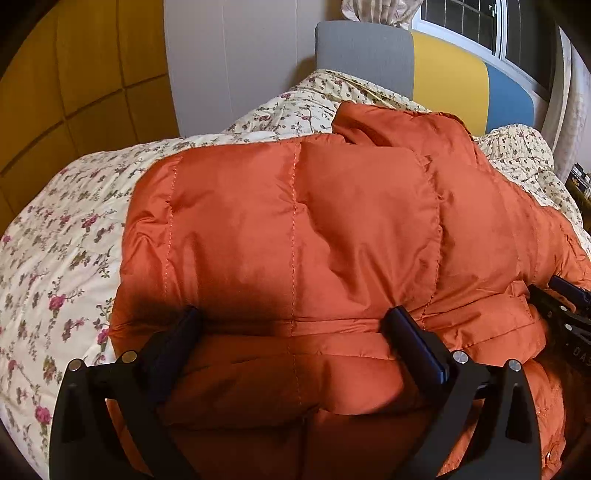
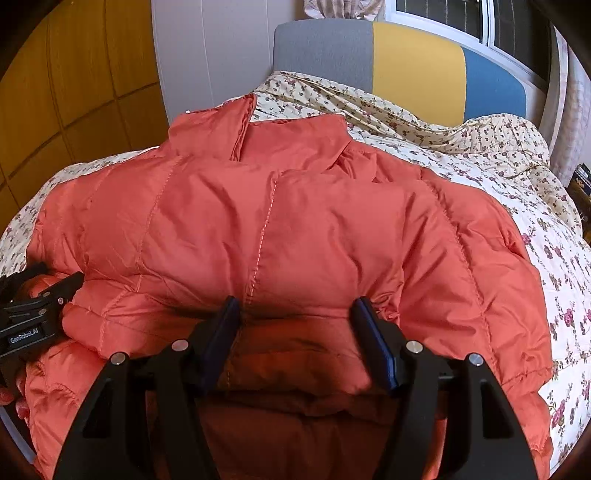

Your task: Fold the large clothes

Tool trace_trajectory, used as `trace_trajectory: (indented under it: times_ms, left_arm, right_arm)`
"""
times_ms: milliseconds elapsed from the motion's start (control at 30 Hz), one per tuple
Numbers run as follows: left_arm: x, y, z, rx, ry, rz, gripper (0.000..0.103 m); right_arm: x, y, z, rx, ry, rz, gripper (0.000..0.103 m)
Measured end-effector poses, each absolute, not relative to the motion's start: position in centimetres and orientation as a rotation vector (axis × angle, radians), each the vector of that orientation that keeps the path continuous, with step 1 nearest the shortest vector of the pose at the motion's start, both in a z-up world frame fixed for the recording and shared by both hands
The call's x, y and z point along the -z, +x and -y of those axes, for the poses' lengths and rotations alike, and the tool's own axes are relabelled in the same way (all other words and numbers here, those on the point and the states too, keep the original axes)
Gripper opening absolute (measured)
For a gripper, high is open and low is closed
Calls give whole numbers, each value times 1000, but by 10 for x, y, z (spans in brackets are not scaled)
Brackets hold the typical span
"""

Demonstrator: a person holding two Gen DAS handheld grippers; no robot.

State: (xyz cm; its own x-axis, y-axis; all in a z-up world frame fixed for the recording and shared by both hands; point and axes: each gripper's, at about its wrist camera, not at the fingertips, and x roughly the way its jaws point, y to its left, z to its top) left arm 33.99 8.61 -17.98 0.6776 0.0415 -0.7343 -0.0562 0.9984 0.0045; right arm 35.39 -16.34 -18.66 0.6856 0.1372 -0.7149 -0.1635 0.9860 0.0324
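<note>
An orange puffer jacket point(image 1: 295, 221) lies spread across a bed covered with a flowered quilt point(image 1: 55, 258). The jacket is folded over on itself, so a thick quilted layer lies on top with its stitched seams running away from the cameras, and its collar point(image 2: 258, 125) stands up at the far end toward the headboard point(image 2: 406, 59), which has grey, yellow and blue panels. Behind the bed are a pale wall, a yellow panelled wardrobe point(image 1: 74, 74) on the left and a window point(image 1: 472, 18) with a curtain on the right.

The left gripper point(image 1: 295, 325) hangs over the near edge of the jacket with its jaws spread wide; the folded hem bulges up between the two fingers, but the pads do not press on it. The right gripper point(image 2: 295, 314) sits just beside it to the right, over the same near edge, its jaws partly open with a ridge of fabric between the fingers; they stand apart from the cloth rather than pinching it. Each gripper shows at the edge of the other's view, close alongside. A fingertip of the person's hand point(image 2: 9, 398) shows at the lower left of the right wrist view.
</note>
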Motion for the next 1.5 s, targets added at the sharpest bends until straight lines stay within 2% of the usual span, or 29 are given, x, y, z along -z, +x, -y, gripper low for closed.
trace_trajectory:
  times_ms: [133,200,233,733,1000,1333,1500]
  left_arm:
    - [172,324,-84,-80,-11,-785,100]
    - [166,309,-85,-72,-30,-760,100]
    - [163,303,-86,-67,-38,-758,100]
    - [163,189,-94,-8,-136,-768,100]
    - [162,138,-92,5,-63,-760,100]
    - [163,88,-146,-86,-191,-729,100]
    - [175,68,-166,-72,-265,-768,93]
  right_arm:
    - [184,349,164,-156,-39,-779,71]
    - [180,342,164,-150,-40,-759,88]
    - [177,338,165,-135,-42,-744,92]
    - [146,244,209,-174,35,-819,92]
    - [148,186,245,-141,56,-849,92]
    - [149,116,325,-59,139,-850,91]
    - [156,87,363,-30,208,-885,84]
